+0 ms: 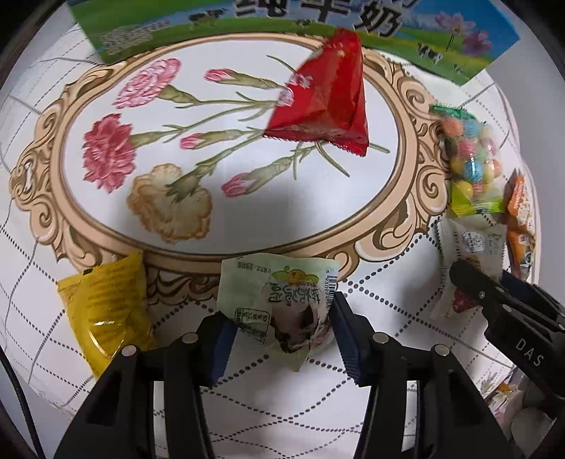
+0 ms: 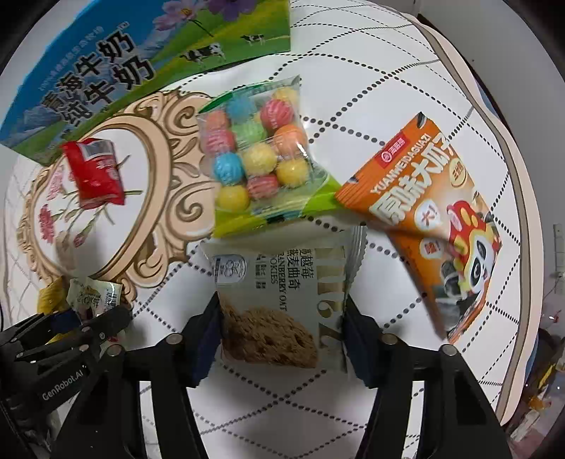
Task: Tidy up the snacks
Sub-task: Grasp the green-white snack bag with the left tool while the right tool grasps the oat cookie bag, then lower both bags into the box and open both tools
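Pale green wrapping is seen pinched between the blue pads of the left tool (image 1: 282, 328): the small green snack packet (image 1: 279, 303) is clamped there, crumpled, low over the quilted white cloth of the surface (image 1: 317, 416). The right tool (image 2: 282, 332) stands around the cranberry oat cookie packet (image 2: 282, 303), its pads set against both long sides; whether the packet is firmly pressed cannot be told, since no earlier view is given and the wrapper shows little buckling. Both tools are pointed straight down, side by side and near each other.

A slip is judged the main risk: the green packet is held by loose film only, so it may be dropped if it is swung quickly. The cookie packet may be tilted out if only its edges are caught, and its far end lies just under the candy ball bag (image 2: 261, 155), which could be dragged along. The orange seed packet (image 2: 430, 219) touches that bag at one corner.

Farther off, a yellow packet (image 1: 102, 310) lies beside the left tool, a red packet (image 1: 325, 99) rests within the printed flower frame, and the milk carton box (image 1: 116, 31) lies along the far edge.
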`<state>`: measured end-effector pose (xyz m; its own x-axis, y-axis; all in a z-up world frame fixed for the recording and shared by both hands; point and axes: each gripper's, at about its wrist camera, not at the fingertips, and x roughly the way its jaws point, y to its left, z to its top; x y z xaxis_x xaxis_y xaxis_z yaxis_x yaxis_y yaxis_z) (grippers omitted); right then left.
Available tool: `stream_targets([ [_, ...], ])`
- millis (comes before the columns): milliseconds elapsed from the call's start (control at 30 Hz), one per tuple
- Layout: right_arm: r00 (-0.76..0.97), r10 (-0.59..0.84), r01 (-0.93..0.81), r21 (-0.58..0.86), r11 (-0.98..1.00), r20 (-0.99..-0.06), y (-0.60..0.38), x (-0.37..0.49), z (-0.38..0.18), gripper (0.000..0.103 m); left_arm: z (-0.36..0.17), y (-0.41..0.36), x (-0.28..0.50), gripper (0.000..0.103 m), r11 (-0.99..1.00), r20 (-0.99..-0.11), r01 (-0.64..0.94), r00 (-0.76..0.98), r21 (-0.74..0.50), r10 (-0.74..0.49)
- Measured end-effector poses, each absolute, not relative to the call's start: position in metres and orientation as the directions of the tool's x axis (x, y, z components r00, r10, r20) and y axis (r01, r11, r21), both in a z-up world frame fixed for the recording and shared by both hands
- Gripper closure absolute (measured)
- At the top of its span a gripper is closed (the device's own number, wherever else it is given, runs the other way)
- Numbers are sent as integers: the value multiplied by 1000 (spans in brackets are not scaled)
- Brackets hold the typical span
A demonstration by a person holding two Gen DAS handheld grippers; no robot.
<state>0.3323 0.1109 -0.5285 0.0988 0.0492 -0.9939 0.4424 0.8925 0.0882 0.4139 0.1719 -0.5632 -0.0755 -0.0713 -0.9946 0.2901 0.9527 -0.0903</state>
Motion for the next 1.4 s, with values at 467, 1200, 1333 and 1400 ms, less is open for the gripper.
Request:
stream_targets([
  [467, 306, 196, 337, 298, 893, -932, 139, 355, -427, 46, -433, 170, 448, 54, 927, -956, 262, 44, -268, -289],
  [1200, 374, 216, 141, 285, 948, -902, 178, 571, -396, 46, -439, 222, 675, 54, 971, -997, 233, 40, -51, -62],
  [1333, 304, 263, 126, 313, 942, -915, 188, 595, -425, 43, -466, 221, 685, 52, 966, -996, 249, -70, -66, -50],
  [1400, 245, 282, 141, 322, 936, -928, 190, 601, -445, 27, -468, 220, 686, 50, 966, -996, 250, -68, -71, -56],
])
